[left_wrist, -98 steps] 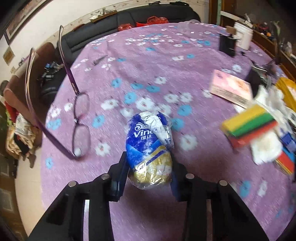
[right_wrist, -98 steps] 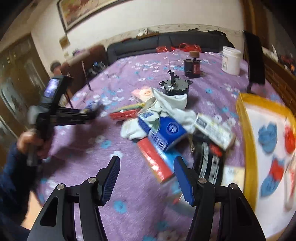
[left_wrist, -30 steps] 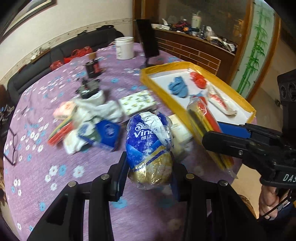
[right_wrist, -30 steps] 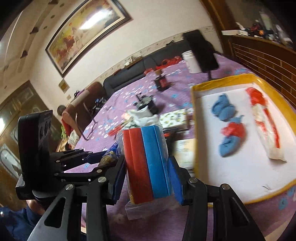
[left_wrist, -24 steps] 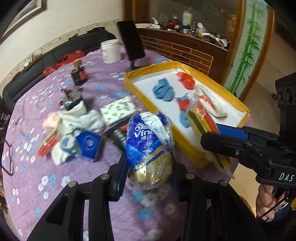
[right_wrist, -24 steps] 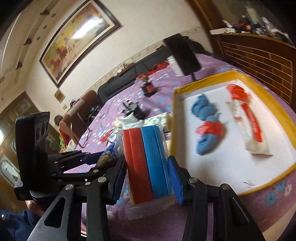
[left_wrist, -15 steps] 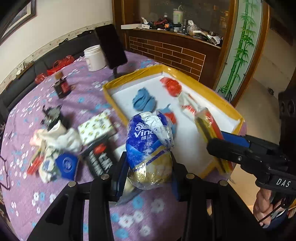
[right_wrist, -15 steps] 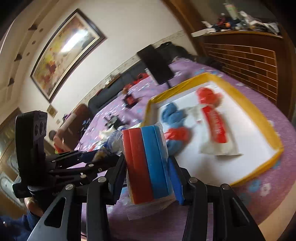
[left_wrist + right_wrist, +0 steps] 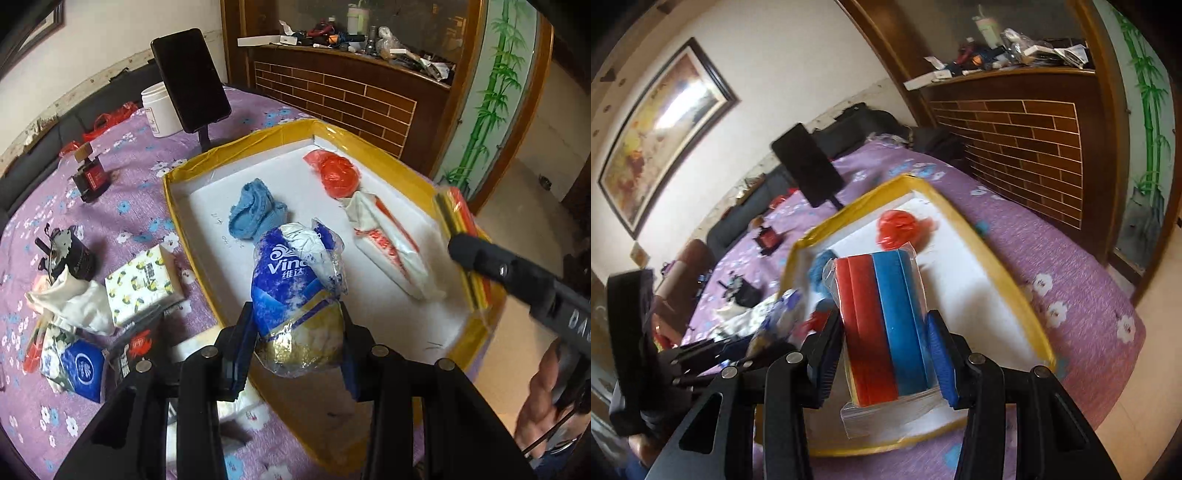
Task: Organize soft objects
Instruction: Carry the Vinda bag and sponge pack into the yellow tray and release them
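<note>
My left gripper (image 9: 295,354) is shut on a blue and gold tissue pack (image 9: 297,295), held over the near edge of the yellow tray (image 9: 173,206). My right gripper (image 9: 884,365) is shut on a wrapped pack of red and blue sponges (image 9: 884,328), also above the tray (image 9: 1001,273). From the left wrist view the right gripper (image 9: 476,258) and its sponge pack (image 9: 460,221) hang over the tray's right rim. Inside the tray lie a blue cloth bundle (image 9: 255,210), a red bundle (image 9: 338,173) and a white and red packet (image 9: 388,247).
Left of the tray on the purple floral cloth (image 9: 125,192) lie tissue packs (image 9: 142,284), a white sock (image 9: 74,302), a blue pack (image 9: 79,365) and a black device (image 9: 70,254). A phone on a stand (image 9: 190,79) and a white jar (image 9: 159,110) stand behind the tray. A brick-faced cabinet (image 9: 351,99) is beyond.
Both grippers have travelled sideways with their loads to over the tray. The pile of loose items has slid to the left of the left wrist view; the right gripper has rolled.
</note>
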The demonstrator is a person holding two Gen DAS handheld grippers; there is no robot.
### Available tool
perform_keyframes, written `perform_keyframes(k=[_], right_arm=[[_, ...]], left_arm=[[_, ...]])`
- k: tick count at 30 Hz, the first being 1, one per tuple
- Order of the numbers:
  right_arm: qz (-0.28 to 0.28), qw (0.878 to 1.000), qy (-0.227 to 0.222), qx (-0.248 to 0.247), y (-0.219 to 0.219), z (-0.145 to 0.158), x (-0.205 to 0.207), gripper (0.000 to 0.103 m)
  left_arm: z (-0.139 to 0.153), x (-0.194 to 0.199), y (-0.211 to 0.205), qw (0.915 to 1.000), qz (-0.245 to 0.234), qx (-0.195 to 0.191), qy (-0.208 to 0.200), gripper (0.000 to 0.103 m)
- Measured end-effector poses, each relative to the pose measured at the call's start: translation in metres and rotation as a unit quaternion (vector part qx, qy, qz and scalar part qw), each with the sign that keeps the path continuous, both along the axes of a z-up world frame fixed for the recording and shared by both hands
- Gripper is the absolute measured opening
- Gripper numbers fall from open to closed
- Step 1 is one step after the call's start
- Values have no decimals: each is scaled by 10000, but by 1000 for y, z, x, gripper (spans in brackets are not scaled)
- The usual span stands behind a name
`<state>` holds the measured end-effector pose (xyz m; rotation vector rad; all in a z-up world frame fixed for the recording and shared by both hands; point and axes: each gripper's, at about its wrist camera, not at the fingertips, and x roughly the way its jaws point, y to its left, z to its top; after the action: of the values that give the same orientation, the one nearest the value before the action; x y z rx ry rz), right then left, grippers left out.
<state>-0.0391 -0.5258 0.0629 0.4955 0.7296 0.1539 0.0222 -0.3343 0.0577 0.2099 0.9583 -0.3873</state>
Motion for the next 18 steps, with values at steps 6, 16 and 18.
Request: perform_keyframes(k=[6,16,18], right_arm=[[197,9980,99,-589,0,31,44,49],[766,9924,700,-659,34,37,160,49],[738,9916,881,-598,38,27,176,49]], left_arm=[[4,21,-3,9997,118,114,-184,39],[12,95,6,9975,680,82,-194,39],[4,110,10,9969,780,36,3,39]])
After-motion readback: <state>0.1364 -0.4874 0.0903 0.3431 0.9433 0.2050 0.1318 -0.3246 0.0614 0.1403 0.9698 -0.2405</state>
